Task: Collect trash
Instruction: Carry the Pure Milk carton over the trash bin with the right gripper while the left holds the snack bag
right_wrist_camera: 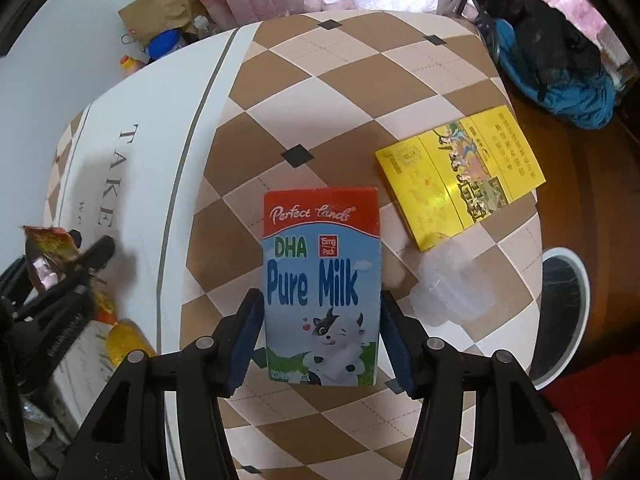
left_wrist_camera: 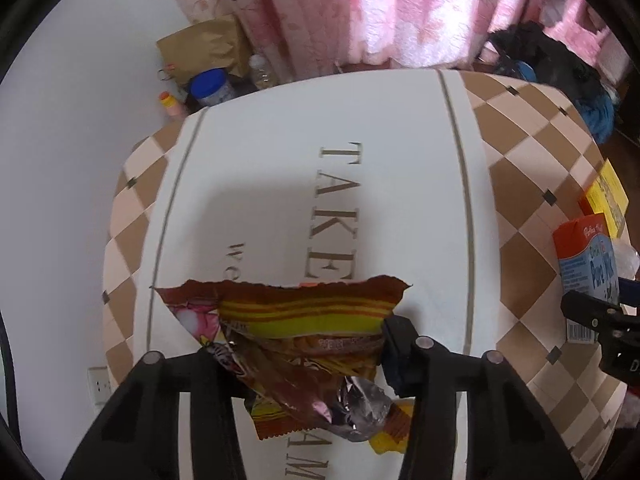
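Observation:
A torn red and yellow snack wrapper (left_wrist_camera: 304, 320) sits crumpled between the fingers of my left gripper (left_wrist_camera: 304, 356), which is shut on it above the white band of the tablecloth (left_wrist_camera: 260, 152). A yellow scrap (left_wrist_camera: 390, 436) lies under it. In the right wrist view the left gripper (right_wrist_camera: 80, 264) shows at the left with the snack wrapper (right_wrist_camera: 48, 248) sticking up from it. My right gripper (right_wrist_camera: 322, 344) points down at a "Pure Milk" carton (right_wrist_camera: 320, 280) lying flat on the checkered cloth. Both blue pads (right_wrist_camera: 246, 344) press on its sides. The left wrist view catches the milk carton (left_wrist_camera: 580, 256) and the right gripper (left_wrist_camera: 600, 316) at its right edge.
A yellow flat box (right_wrist_camera: 460, 184) and a crushed clear plastic cup (right_wrist_camera: 456, 288) lie right of the carton. A round white bin (right_wrist_camera: 564, 312) stands beyond the table's right edge. A brown paper bag (left_wrist_camera: 204, 48), a blue-lidded jar (left_wrist_camera: 212, 88) and pink curtains are behind the table.

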{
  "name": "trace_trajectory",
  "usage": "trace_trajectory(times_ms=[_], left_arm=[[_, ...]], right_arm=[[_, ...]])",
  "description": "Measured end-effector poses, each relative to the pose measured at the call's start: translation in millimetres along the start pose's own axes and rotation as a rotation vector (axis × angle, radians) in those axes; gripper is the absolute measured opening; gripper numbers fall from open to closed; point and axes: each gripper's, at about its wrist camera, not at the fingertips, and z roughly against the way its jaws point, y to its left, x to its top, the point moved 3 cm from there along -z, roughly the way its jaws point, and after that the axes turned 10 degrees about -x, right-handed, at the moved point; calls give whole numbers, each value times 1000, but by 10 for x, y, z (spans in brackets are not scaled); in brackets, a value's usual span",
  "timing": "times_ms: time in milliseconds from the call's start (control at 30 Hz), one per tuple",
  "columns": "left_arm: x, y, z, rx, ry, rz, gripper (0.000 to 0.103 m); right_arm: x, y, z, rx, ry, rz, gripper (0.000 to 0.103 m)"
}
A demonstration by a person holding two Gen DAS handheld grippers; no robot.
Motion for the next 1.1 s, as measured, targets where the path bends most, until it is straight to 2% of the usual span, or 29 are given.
trace_trajectory(times_ms=[33, 300, 500, 700, 900, 1100], left_arm=[[-3, 22, 24, 0, -8, 9, 43], [-81, 202, 435, 84, -115, 66, 42], [-74, 323, 888, 135, -218, 110, 42], [-275, 278, 1385, 179, -323, 137, 42], [-524, -21, 1809, 132, -389, 137, 42], [-637, -525, 2306, 65, -465, 84, 42]], right_arm=[[-1, 16, 8, -12, -17, 12, 54], [-110, 87, 164, 14, -78, 18, 53], [-231, 154, 499, 50, -161, 23, 53], [-347, 181, 974, 33, -287, 28, 53], [-627, 11, 1488, 61, -395, 13, 53], [-959, -379, 2018, 104, -492, -32, 53]])
